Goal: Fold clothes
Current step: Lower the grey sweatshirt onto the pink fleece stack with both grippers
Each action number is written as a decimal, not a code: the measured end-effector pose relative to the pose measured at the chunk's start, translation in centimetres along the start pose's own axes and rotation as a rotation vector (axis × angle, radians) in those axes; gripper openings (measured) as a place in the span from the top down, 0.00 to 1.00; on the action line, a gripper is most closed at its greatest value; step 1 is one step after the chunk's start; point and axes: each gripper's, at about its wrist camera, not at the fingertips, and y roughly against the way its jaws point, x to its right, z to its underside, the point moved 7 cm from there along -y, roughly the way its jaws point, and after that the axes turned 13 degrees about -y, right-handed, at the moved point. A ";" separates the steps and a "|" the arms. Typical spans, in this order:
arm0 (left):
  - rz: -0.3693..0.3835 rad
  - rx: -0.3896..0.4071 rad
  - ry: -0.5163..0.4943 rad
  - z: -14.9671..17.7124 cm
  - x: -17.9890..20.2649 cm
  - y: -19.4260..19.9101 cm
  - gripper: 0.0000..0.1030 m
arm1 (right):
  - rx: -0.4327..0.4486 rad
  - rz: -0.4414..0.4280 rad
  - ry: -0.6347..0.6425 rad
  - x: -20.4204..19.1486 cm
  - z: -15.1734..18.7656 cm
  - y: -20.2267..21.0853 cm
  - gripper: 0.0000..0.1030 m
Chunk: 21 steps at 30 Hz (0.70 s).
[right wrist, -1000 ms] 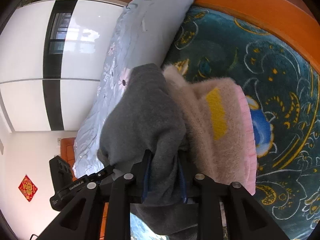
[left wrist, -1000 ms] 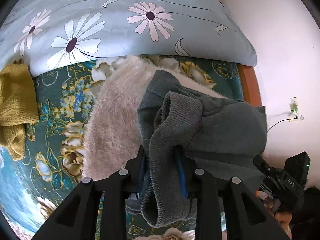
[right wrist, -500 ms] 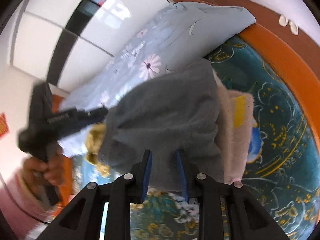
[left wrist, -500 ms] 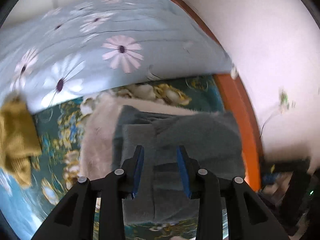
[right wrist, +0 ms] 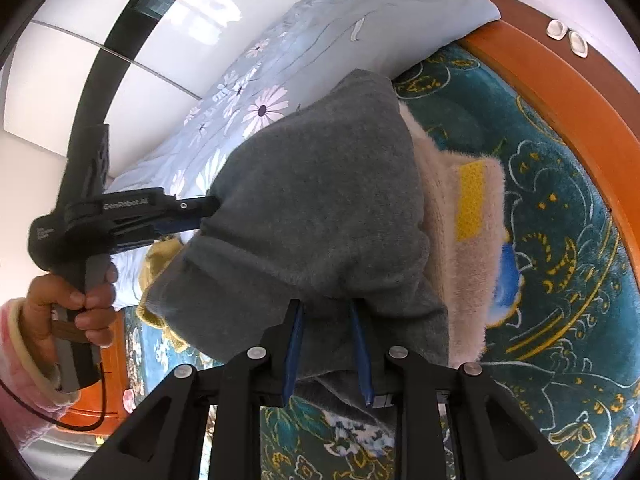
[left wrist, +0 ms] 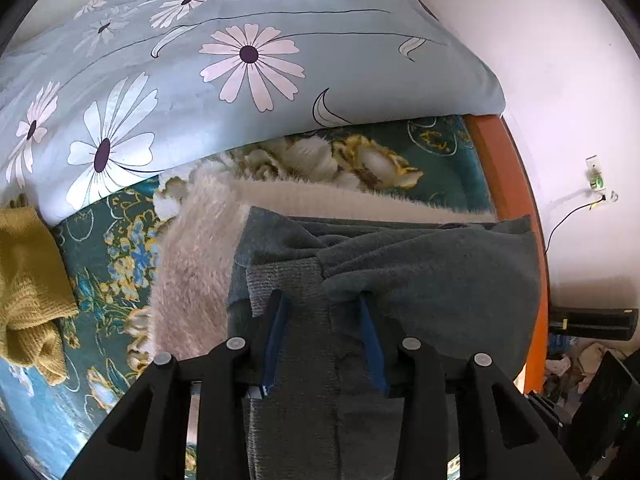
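Observation:
A folded grey sweater (left wrist: 420, 272) lies on top of a folded fluffy pale-pink garment (left wrist: 192, 256) on the bed. It also shows in the right wrist view (right wrist: 320, 208), over the pink garment (right wrist: 460, 248). My left gripper (left wrist: 322, 300) is open, its blue pads either side of the sweater's ribbed hem, not pinching it. My right gripper (right wrist: 326, 304) is open at the sweater's near edge. The left gripper also appears in the right wrist view (right wrist: 200, 212), its tips hidden at the sweater's far side.
A light-blue daisy-print duvet (left wrist: 240, 60) lies behind the pile. A mustard knit garment (left wrist: 28, 280) lies at the left on the teal floral blanket (left wrist: 104, 248). The orange bed frame (left wrist: 508, 184) and a white wall run along the right.
One second ago both grippers were shut on the grey sweater and held it up. They have since laid it on the pink garment and opened.

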 end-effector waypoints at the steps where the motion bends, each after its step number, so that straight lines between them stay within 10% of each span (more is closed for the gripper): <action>1: -0.003 0.000 -0.004 0.0 0.1 0.1 0.61 | -0.001 0.004 0.003 0.0 0.1 0.1 0.74; 12: 0.168 0.175 0.133 6.3 1.4 6.2 0.62 | 0.050 -0.003 -0.037 -0.8 1.3 3.2 0.74; 21: 0.085 0.096 0.121 8.7 1.0 5.0 0.64 | 0.032 0.012 -0.065 -1.4 1.7 3.0 0.72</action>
